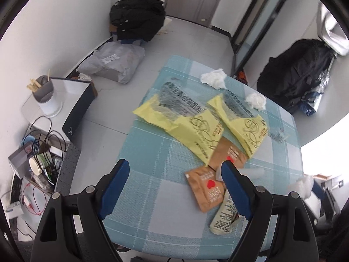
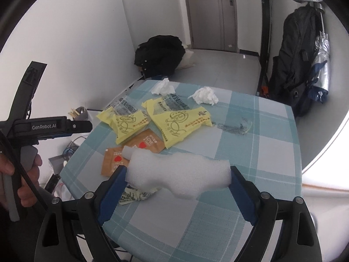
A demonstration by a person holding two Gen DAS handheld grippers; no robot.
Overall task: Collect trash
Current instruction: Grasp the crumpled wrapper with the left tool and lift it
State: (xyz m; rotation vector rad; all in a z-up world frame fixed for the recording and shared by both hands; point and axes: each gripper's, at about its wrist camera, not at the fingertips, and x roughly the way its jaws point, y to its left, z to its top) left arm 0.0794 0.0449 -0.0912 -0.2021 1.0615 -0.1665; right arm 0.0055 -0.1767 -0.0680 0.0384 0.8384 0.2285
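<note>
Foam [image 2: 178, 174] is clamped between the pads of the right gripper [image 2: 177, 178], lifted over the near edge of the table [image 2: 272, 174]; pick-up step judged done, with a carry to a bin called for next, though no bin is seen. Left gripper [image 1: 175, 175] is spread wide and empty, above a brown sachet [image 1: 207, 187], likely the next grab. Farther out, two yellow bags [image 1: 189, 126] lie flat, contents not visible. Two tissues [image 2: 204, 95] sit at the far edge. Cup [image 1: 47, 97] left of the table holds sticks.
</note>
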